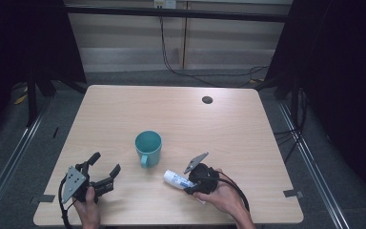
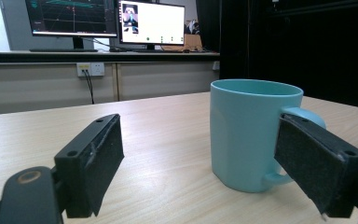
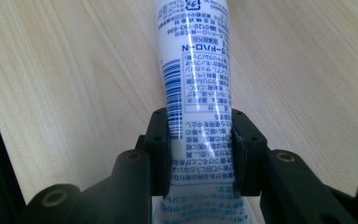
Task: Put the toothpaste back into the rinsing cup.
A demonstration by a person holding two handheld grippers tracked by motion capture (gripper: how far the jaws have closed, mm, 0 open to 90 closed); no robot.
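High view: fixed above the near edge, looking forward and down over the whole table (image 1: 124, 109). Left gripper view: low, level across the tabletop, close to the mug (image 2: 249, 135), also in the high view (image 1: 148, 148). Right gripper view: angled down, very close on the tube (image 3: 198, 93).

White tube (image 3: 198, 88), right gripper view: back label in blue Japanese print, mostly too small to read. Legible items: number "0120-193-696" near far end; larger blue line below it, cut off at left, read only in part as "ーK/\ロ-N"; blue barcode along left edge; boxed ingredient-style text block beside barcode. Monitors (image 2: 151, 23), left gripper view, far background: screen content too small to read. Teal mug (image 2: 249, 135): no lettering visible.
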